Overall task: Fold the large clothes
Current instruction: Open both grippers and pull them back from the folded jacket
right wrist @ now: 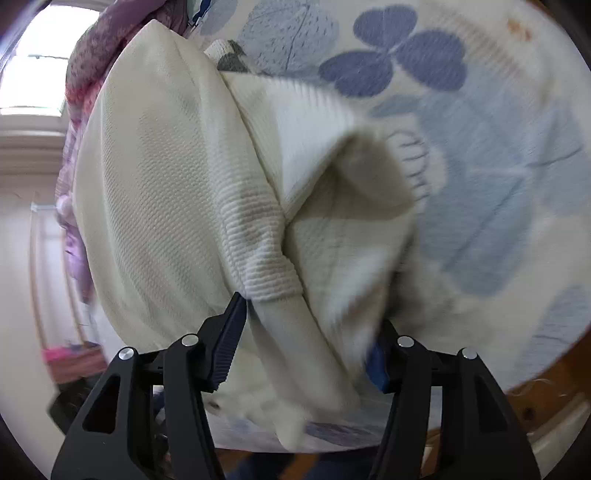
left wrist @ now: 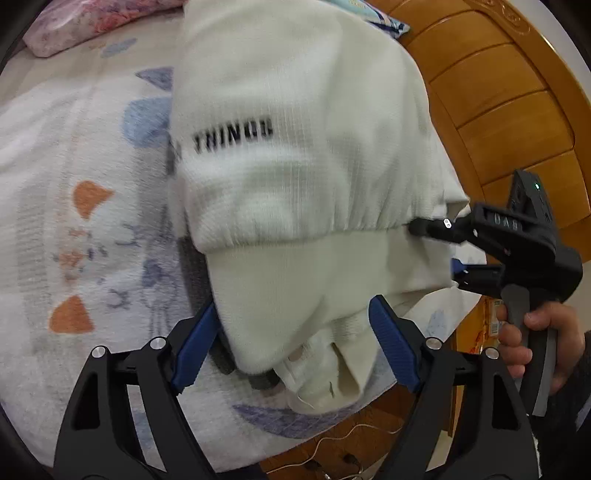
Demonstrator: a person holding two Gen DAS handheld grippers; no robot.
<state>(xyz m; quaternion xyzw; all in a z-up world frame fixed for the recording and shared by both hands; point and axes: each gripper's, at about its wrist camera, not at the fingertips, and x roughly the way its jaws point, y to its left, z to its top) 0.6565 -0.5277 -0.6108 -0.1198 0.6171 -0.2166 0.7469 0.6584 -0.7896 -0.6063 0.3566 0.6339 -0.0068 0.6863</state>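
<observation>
A cream-white knit sweatshirt [left wrist: 295,122] with black lettering and a ribbed hem lies partly folded on the bed; it also shows in the right wrist view [right wrist: 166,177]. My left gripper [left wrist: 295,339] is open, its blue pads on either side of the garment's near corner. My right gripper [right wrist: 306,343] is also wide open, with a ribbed cuff and sleeve [right wrist: 273,273] lying between its fingers. The right gripper shows in the left wrist view [left wrist: 439,247] at the hem's right end, held by a hand.
The bed has a white blanket [left wrist: 74,221] printed with blue leaves and orange shapes. A wooden headboard [left wrist: 498,110] stands on the right. A pink patterned quilt [left wrist: 74,26] lies at the far end. Wooden floor with a cable [left wrist: 332,443] shows below the bed edge.
</observation>
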